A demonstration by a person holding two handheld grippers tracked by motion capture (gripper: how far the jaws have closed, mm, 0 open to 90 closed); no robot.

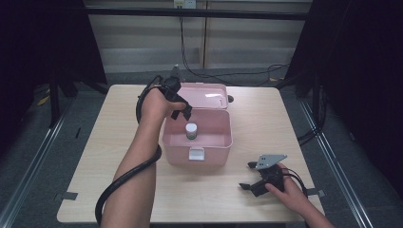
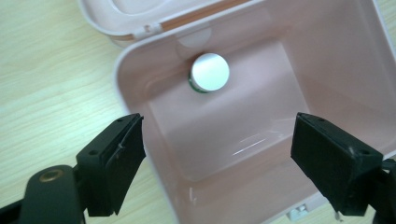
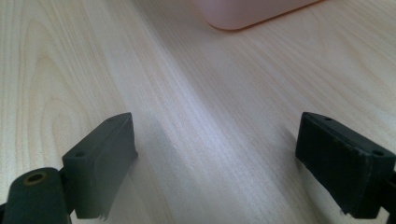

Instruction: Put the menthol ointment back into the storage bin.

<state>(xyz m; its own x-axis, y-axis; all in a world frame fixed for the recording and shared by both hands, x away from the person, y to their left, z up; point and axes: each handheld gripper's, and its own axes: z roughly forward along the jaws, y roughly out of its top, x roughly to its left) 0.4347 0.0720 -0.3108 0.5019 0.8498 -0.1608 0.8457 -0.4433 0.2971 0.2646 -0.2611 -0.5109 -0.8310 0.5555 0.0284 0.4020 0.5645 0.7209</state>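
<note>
A pink box [image 1: 197, 137] stands near the middle of the pale wooden surface [image 1: 119, 190], its lid [image 1: 209, 96] thrown back and lying open behind it. Inside, a small bottle [image 1: 191, 130] with a white cap stands upright on the box's floor, near the middle of the box in the high view; in the left gripper view the bottle [image 2: 209, 73] sits against the wall on the hinge side, with a green band just showing under the cap. The left gripper [image 1: 180, 108] hangs over the box's back left corner, pointing down into it, with its jaws spread wide and nothing between them; the bottle lies well beyond the jaw tips, apart from both. One jaw stands over the surface outside the box wall, the other over the box's interior. A black cable [image 1: 126, 178] loops from this gripper along the person's left forearm. The right gripper [image 1: 252, 176] rests low over the surface to the front right of the box, well apart from it, with a grey three-cornered plate [image 1: 271, 160] on top. Its jaws are likewise wide open and empty, with bare wood grain between them, and a rounded corner of the pink box [image 3: 252, 13] shows farther off.
</note>
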